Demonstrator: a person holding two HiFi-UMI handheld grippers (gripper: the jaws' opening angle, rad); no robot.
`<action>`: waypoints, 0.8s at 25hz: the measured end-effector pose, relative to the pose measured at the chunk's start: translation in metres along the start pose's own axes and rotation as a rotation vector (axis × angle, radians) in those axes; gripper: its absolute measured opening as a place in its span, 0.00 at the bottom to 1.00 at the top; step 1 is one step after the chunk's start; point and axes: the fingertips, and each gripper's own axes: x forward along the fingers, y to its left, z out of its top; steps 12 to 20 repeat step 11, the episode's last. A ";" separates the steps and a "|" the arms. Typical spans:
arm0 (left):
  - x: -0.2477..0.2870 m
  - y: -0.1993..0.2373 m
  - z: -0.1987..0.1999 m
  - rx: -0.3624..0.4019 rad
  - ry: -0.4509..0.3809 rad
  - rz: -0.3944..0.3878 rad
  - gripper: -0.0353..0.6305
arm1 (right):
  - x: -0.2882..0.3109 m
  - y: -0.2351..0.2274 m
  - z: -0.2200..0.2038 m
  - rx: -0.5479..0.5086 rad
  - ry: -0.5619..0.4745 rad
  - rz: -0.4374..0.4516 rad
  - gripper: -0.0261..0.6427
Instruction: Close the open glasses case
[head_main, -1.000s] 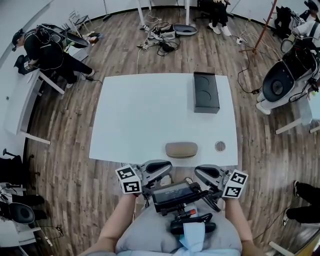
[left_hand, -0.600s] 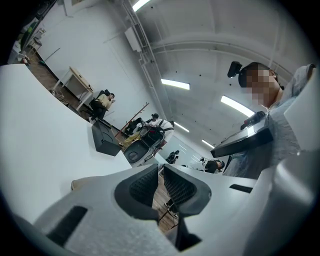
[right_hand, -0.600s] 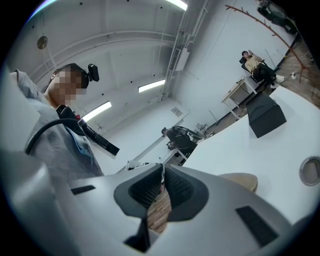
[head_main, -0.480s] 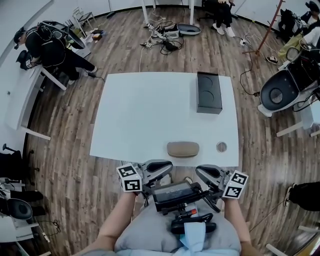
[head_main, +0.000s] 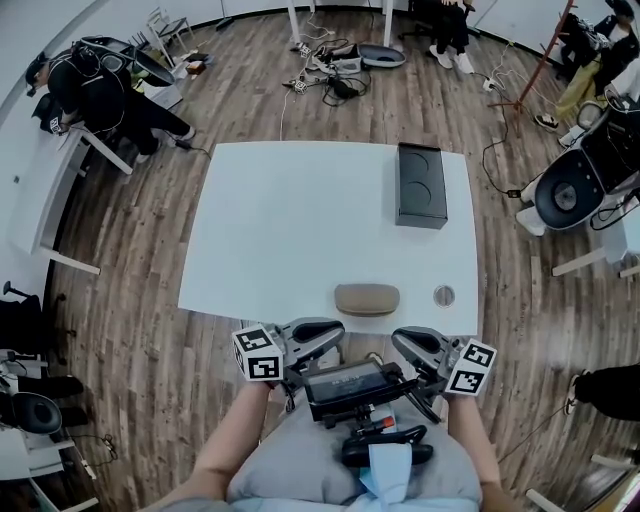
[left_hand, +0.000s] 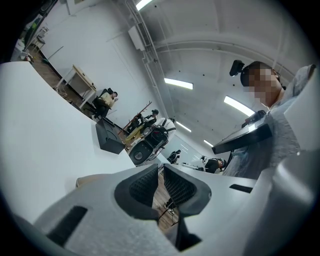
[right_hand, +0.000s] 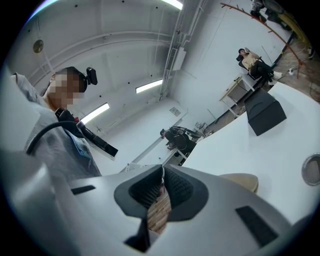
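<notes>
The tan glasses case (head_main: 366, 299) lies near the front edge of the white table (head_main: 290, 220), and its lid looks closed. Both grippers hang below that edge, close to the person's lap, and point toward each other. My left gripper (head_main: 336, 331) is shut with nothing between its pads (left_hand: 146, 186). My right gripper (head_main: 399, 339) is shut and empty too. Neither touches the case. The left gripper view shows the case (left_hand: 88, 180) just behind the left jaw. In the right gripper view the case (right_hand: 243, 181) shows past the right jaw.
A black box (head_main: 421, 185) stands at the table's far right. A small round metal object (head_main: 443, 295) lies right of the case. A device on the person's chest (head_main: 347, 385) sits between the grippers. Seated people, chairs and cables surround the table on the wooden floor.
</notes>
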 end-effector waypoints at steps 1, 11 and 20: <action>0.000 0.000 0.001 0.002 0.001 -0.003 0.12 | 0.001 0.001 0.001 0.001 0.000 0.000 0.10; 0.004 0.005 0.002 -0.001 0.004 -0.005 0.12 | 0.002 -0.005 0.006 0.014 -0.015 0.003 0.10; 0.004 0.005 0.002 -0.001 0.004 -0.005 0.12 | 0.002 -0.005 0.006 0.014 -0.015 0.003 0.10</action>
